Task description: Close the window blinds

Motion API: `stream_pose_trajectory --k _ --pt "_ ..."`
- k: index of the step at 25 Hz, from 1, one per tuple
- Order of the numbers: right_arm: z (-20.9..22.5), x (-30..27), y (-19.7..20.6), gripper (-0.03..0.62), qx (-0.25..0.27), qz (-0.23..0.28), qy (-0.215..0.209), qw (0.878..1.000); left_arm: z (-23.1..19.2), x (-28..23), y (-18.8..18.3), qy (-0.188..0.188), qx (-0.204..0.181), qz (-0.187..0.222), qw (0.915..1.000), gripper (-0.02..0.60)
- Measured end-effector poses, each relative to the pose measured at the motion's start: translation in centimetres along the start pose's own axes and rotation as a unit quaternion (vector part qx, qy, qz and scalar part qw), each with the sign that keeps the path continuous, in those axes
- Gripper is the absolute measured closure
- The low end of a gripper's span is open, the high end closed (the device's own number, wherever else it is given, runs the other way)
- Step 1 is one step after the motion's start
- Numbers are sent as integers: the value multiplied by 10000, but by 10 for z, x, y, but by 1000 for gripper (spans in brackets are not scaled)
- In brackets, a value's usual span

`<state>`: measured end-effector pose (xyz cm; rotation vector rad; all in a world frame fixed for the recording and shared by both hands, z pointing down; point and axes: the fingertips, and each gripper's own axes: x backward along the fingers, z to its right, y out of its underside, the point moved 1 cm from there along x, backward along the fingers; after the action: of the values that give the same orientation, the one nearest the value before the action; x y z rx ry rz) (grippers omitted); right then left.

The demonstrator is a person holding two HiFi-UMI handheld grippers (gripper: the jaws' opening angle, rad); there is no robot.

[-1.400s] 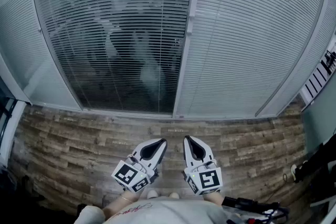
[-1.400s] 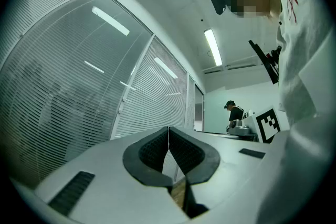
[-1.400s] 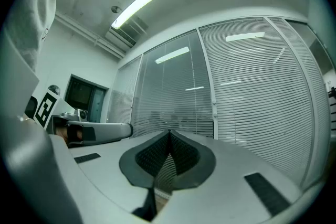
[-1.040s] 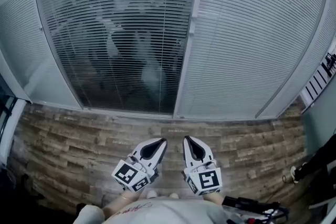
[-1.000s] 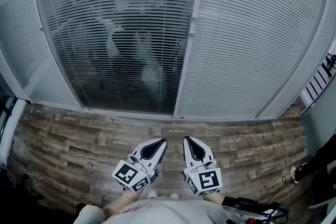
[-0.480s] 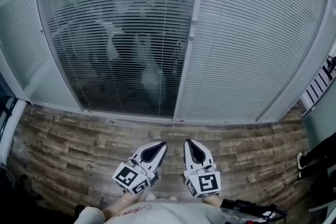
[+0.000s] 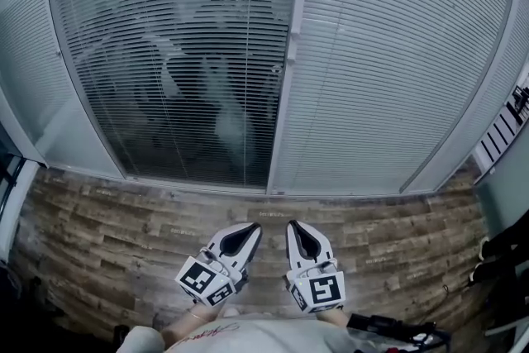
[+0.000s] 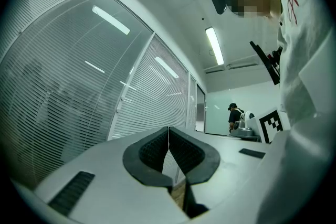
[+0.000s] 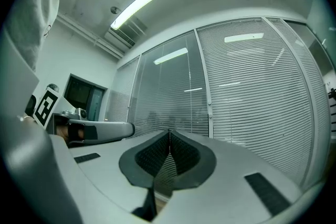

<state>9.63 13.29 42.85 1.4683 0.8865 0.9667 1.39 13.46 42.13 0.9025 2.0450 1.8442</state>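
Observation:
The window fills the top of the head view. Its left blind (image 7: 173,54) has open slats, with dark shapes showing through. The right blind (image 7: 405,54) has its slats shut and looks plain white. A white frame post (image 7: 285,70) with a small knob (image 7: 277,69) stands between them. My left gripper (image 7: 252,228) and right gripper (image 7: 293,225) are held side by side over the wooden floor, well short of the window. Both point at the post. Both are shut and empty, as the left gripper view (image 8: 168,128) and the right gripper view (image 9: 169,132) confirm.
Wooden plank floor (image 7: 124,236) runs up to the window sill. Dark objects (image 7: 500,252) lie at the right edge, below a slatted white fixture (image 7: 504,116). A person (image 8: 233,115) stands far off down the room. A dark doorway (image 9: 84,97) is at the left.
The whole scene has slid a little to the left in the head view, frame post included. Both grippers stay side by side and shut.

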Motion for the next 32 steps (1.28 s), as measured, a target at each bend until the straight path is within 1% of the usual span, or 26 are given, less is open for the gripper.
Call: stream_pose_trajectory --k 4,8,12,16,20,25,32 --pt "17 6 5 576 39 -26 -58 10000 8 -14 10 -36 87 41 9999 563" --pt "30 7 9 576 -3 -66 -163 9998 12 -24 17 -144 84 48 9999 563" --pt "36 4 16 576 32 -158 -256 9995 7 -31 21 -253 83 5 9996 563" --pt "41 -8 22 576 -3 -181 -232 9996 -5 -36 19 -294 13 17 9996 563" --pt "46 -29 23 576 73 -173 -271 9995 -25 -48 18 -296 -5 14 9996 563" --pt "54 -62 31 576 88 -158 -198 9996 -57 -65 17 -207 -65 53 9998 563" --pt "72 -141 43 576 21 -228 -80 9997 -133 -99 15 -145 -53 25 9999 563"
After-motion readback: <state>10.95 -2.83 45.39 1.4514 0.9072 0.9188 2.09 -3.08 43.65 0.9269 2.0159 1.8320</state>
